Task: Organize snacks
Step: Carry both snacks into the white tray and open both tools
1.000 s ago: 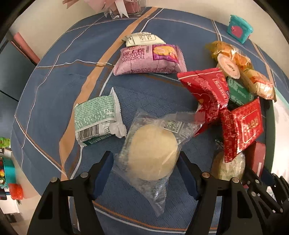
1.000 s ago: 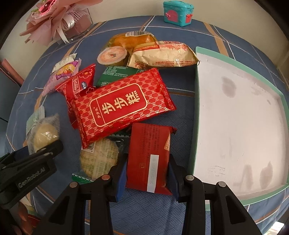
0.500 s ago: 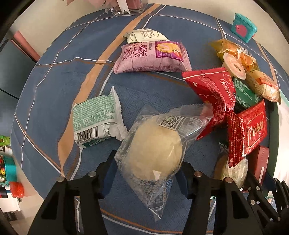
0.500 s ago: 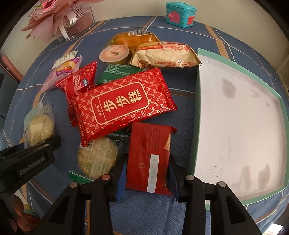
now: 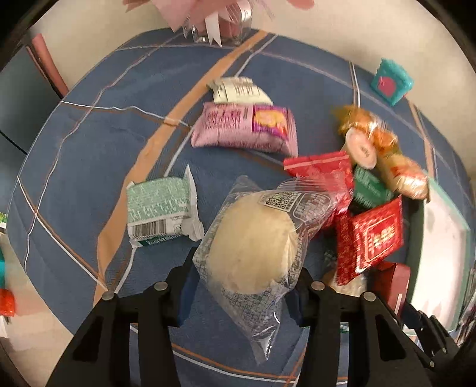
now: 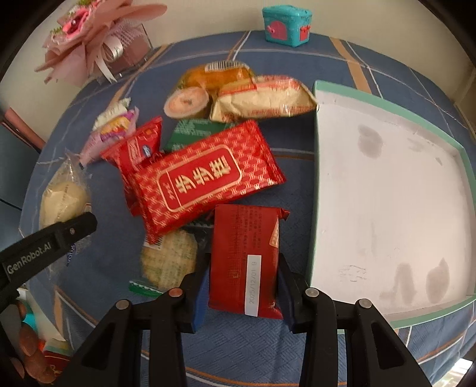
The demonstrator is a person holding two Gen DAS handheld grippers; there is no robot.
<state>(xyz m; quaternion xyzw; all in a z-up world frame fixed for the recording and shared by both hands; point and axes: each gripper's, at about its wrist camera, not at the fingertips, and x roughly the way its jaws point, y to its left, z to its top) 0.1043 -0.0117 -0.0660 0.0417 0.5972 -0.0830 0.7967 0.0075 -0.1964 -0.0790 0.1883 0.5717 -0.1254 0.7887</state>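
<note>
Blue cloth with orange and white stripes covers the table where we work, and snacks lie scattered across it. Our left gripper is closing its jaws on a pale round bun in a clear wrapper, low in the middle of the left wrist view; the pads press the wrapper on both sides. Left of the bun lies a green and white packet, and above it a pink packet.

Our right gripper is clamped tight on a dark red packet at the lower middle of the right wrist view, one pad on each long side. Just above it a big red packet with gold lettering lies over a round cracker in a clear wrapper. At the right of the frame sits a white tray with a green rim, just beside the dark red packet. A teal box stands at the top edge, and a pink bouquet at the upper left.
</note>
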